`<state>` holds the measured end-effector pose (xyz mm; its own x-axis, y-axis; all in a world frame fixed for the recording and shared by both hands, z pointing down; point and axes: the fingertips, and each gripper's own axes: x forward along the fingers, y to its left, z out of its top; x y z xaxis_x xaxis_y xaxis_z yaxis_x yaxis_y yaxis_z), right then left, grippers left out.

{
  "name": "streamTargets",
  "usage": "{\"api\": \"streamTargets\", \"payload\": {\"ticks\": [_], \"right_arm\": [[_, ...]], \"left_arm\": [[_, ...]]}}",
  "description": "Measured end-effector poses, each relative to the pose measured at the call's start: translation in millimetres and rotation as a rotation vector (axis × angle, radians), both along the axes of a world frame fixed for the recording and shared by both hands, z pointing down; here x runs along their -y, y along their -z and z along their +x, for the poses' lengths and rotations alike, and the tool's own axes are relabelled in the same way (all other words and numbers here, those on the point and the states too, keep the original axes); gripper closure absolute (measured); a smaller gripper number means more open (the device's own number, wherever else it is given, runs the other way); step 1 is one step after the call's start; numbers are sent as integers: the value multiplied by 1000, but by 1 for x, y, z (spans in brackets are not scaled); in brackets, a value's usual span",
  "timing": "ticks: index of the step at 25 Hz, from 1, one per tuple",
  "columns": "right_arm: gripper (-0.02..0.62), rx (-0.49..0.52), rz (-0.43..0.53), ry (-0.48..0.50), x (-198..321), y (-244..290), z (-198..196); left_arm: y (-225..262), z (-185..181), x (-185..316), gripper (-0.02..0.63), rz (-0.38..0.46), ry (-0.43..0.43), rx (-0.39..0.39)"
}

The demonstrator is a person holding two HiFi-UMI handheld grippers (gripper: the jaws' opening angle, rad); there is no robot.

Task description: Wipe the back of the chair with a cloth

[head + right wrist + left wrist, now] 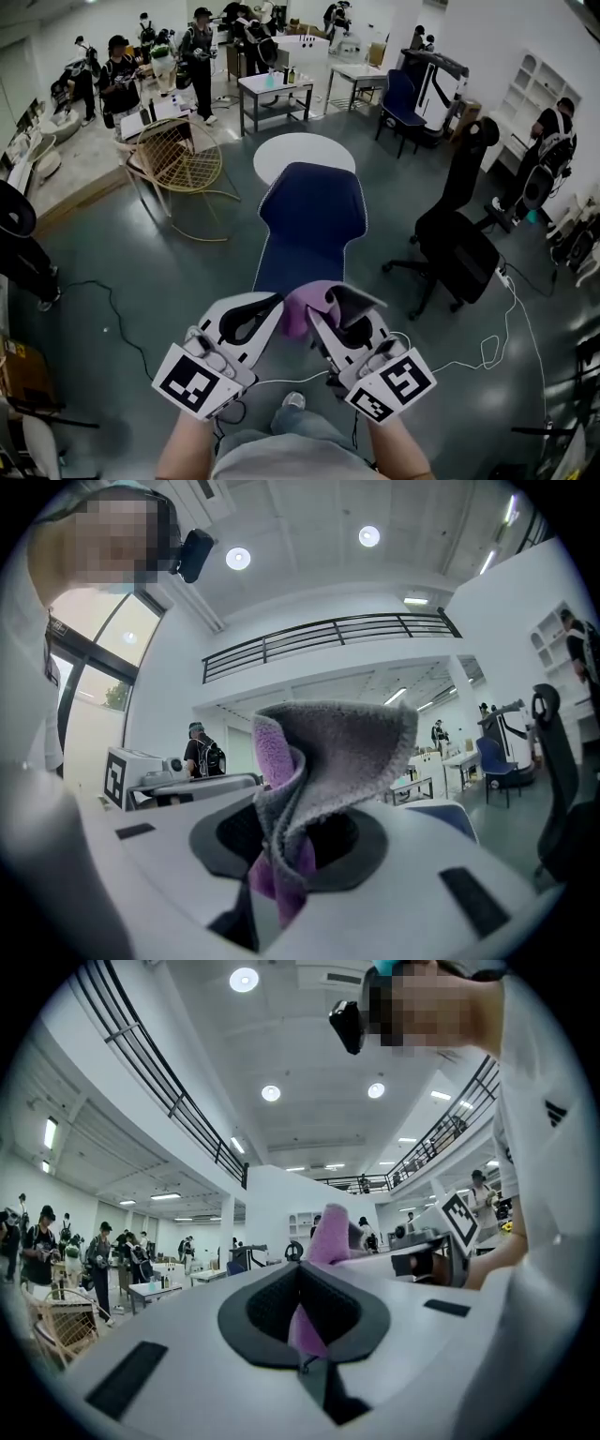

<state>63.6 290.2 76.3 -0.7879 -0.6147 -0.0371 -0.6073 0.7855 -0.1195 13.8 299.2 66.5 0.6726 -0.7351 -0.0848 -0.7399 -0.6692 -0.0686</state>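
left gripper (255, 314) and right gripper (339, 307) both clamp the cloth (302, 307); the chair (312, 220) stands just ahead, equally near.

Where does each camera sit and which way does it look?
Head view: on the person's head, looking down at the dark blue chair; forearms, left gripper and right gripper show.
Left gripper view: on that gripper, tilted up toward the ceiling; jaws shut on the purple-grey fleece cloth; white shirt beside.
Right gripper view: on that gripper, tilted up too; jaws shut on the cloth.
All three share the cloth.
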Motion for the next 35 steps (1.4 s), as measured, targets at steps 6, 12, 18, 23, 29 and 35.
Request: {"api": "streamTargets", "payload": {"ticks": [6, 12, 18, 23, 29, 35], "right_arm": [[494, 5, -8, 1, 46, -7, 18], [494, 15, -22, -12, 80, -11, 23], [494, 10, -22, -54, 127, -17, 27], [494, 2, -40, -82, 175, -22, 18], [494, -3, -79, -87, 238, -37, -7], [494, -37, -121, -93, 301, -71, -30]], "left_arm": [[-6, 20, 39, 594, -22, 5, 13], [-5, 24, 72, 594, -26, -5, 14], [-10, 29, 118, 594, -26, -41, 26], [-13, 21, 163, 594, -40, -64, 30], [-18, -3, 220, 594, -48, -66, 36], [-35, -23, 266, 594, -75, -67, 52]]}}
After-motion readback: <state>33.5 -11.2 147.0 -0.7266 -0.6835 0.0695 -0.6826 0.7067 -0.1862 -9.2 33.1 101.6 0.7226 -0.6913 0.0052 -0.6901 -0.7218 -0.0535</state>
